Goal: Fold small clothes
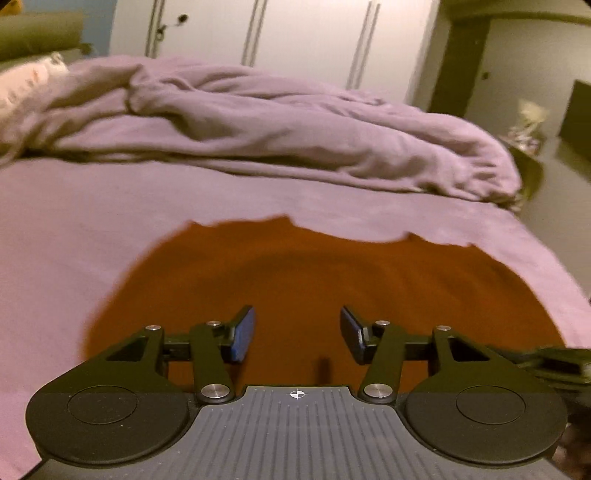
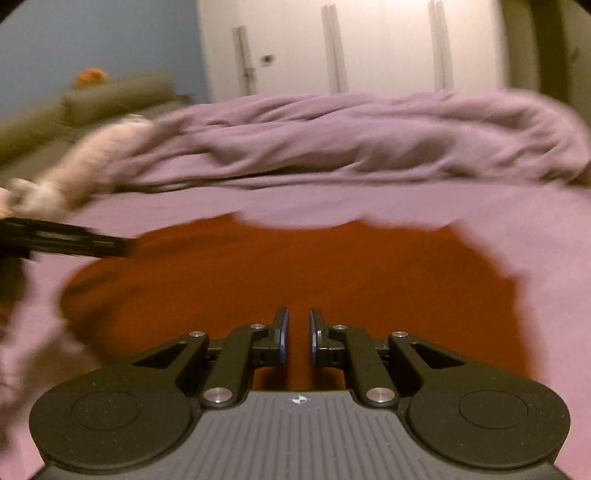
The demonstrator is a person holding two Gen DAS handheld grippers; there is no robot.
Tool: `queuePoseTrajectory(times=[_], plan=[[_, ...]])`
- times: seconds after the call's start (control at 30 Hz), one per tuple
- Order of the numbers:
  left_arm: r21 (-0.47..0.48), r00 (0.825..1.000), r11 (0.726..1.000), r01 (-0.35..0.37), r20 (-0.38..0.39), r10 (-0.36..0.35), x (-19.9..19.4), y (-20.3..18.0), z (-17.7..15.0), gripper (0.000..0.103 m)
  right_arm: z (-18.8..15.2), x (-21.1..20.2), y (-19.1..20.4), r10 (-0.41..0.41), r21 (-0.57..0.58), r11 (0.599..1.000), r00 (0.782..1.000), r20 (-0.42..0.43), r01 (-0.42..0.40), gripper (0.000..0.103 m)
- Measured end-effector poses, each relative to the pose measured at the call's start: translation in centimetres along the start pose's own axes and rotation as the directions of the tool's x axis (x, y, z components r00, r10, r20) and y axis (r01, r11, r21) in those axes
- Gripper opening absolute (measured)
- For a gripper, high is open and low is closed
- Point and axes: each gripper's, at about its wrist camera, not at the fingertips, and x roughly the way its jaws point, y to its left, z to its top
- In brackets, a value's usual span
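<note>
No box, basket or other container shows in either view; everything lies straight on the bed. The bed is covered by a lilac sheet (image 1: 74, 229), and a rumpled duvet (image 1: 280, 129) of the same colour is heaped across the upper half of both frames, with a pale pink pillow (image 1: 22, 88) at the upper left of the left wrist view.

The task's thing is a rust-orange garment (image 1: 295, 280), spread flat on the sheet and filling the lower middle of both frames. Its far edge runs wavy and uneven, and soft curved wrinkles cross its middle. What kind of garment it is cannot be told.

The left gripper (image 1: 297, 334) sits low over the garment's near part with its blue-padded fingers wide apart and nothing between them. The right gripper (image 2: 296, 338) likewise sits over the orange cloth, its fingers close together but with a narrow gap, gripping nothing. White wardrobe doors (image 1: 303, 33) stand behind the bed.
</note>
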Motion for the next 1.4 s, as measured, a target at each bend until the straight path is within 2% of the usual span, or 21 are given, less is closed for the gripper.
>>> queuePoseTrajectory(times=[0.07,0.1,0.27,0.3,0.33,0.37,0.43,0.47,0.5,0.53,0.57,0.63,0.7,0.77,0.83,0.9,0.97,1.1,1.2,1.3,1.4], plan=[[0.012,0.999,0.999,-0.033,-0.03,0.033,1.5,0.0,-1.1,0.057,-0.6,1.0,-0.3,0.023,0.042,0.999,1.0,-0.012,-0.022,0.009],[0.014,0.998,0.998,-0.061,-0.029,0.061,2.0,0.3,-1.4,0.051,-0.7,1.1,-1.0,0.01,0.054,0.998,1.0,0.008,-0.01,0.009],[-0.041,0.993,0.993,-0.114,0.014,0.114,2.6,3.9,-0.9,0.048,-1.1,-0.8,-9.0,-0.144,0.232,0.964,0.988,0.053,0.128,0.0],[-0.062,0.992,0.99,-0.123,0.013,0.124,2.7,4.8,-0.7,0.045,-1.2,-1.5,-10.9,-0.153,0.289,0.949,0.985,0.077,0.125,0.0],[-0.078,0.992,0.989,-0.128,0.01,0.13,2.7,5.5,-0.5,0.041,-1.2,-2.2,-12.4,-0.205,0.333,0.928,0.975,0.08,0.168,0.0],[-0.094,0.991,0.987,-0.134,0.007,0.135,2.7,6.1,-0.1,0.033,-1.2,-2.7,-13.4,-0.232,0.356,0.915,0.969,0.081,0.189,0.0],[-0.109,0.989,0.984,-0.144,0.005,0.145,2.5,6.5,0.3,0.03,-0.8,-3.1,-14.1,-0.278,0.386,0.892,0.958,0.063,0.234,0.0],[-0.125,0.99,0.982,-0.142,0.01,0.144,2.3,6.6,0.6,0.035,-0.3,-3.1,-13.3,-0.289,0.347,0.904,0.955,0.062,0.251,0.0],[-0.15,0.991,0.98,-0.128,0.016,0.132,2.2,6.6,1.0,0.052,0.3,-2.6,-12.1,-0.296,0.28,0.922,0.953,0.068,0.267,0.006],[-0.173,0.993,0.979,-0.108,0.022,0.113,2.2,6.6,1.4,0.061,0.9,-2.0,-10.6,-0.278,0.22,0.941,0.958,0.073,0.257,0.008],[-0.183,0.994,0.978,-0.098,0.033,0.106,2.3,6.3,1.9,0.067,1.4,-1.6,-9.7,-0.241,0.193,0.956,0.967,0.078,0.223,0.008],[-0.162,0.993,0.982,-0.101,0.046,0.11,2.8,5.4,2.7,0.068,2.6,0.0,-7.2,-0.173,0.134,0.978,0.982,0.082,0.161,0.008],[-0.125,0.994,0.988,-0.095,0.034,0.1,3.9,4.6,3.4,0.084,3.7,2.0,-5.0,-0.128,0.073,0.99,0.989,0.076,0.122,0.008],[-0.066,0.992,0.99,-0.126,0.005,0.127,5.7,3.9,3.8,0.085,4.6,3.8,-3.3,-0.098,0.013,0.995,0.993,0.06,0.097,0.008],[-0.02,0.979,0.979,-0.204,-0.036,0.203,7.5,3.7,3.8,0.085,5.2,6.2,-2.4,-0.116,-0.05,0.992,0.993,0.036,0.118,0.009],[-0.007,0.964,0.966,-0.259,-0.059,0.258,8.8,4.1,3.7,0.084,5.3,7.8,-2.8,-0.18,-0.083,0.98,0.984,0.005,0.179,0.009],[-0.008,0.96,0.961,-0.275,-0.057,0.275,9.3,4.6,3.5,0.087,5.1,9.2,-4.4,-0.278,-0.108,0.955,0.96,-0.015,0.275,0.009],[0.006,0.954,0.956,-0.294,-0.053,0.294,10.0,5.2,3.2,0.093,5.2,8.4,-8.4,-0.324,-0.027,0.945,0.946,0.019,0.325,0.003],[0.037,0.952,0.953,-0.301,-0.044,0.302,10.2,5.2,3.1,0.096,4.8,7.9,-9.4,-0.37,-0.033,0.928,0.928,0.053,0.372,0.004],[0.038,0.953,0.954,-0.296,-0.054,0.298,10.1,5.5,3.2,0.097,4.7,7.3,-11.3,-0.386,0.057,0.922,0.921,0.053,0.383,0.004],[0.061,0.948,0.95,-0.306,-0.07,0.31,9.4,5.4,3.3,0.097,4.9,6.9,-11.4,-0.43,0.073,0.901,0.902,0.037,0.427,0.004]])
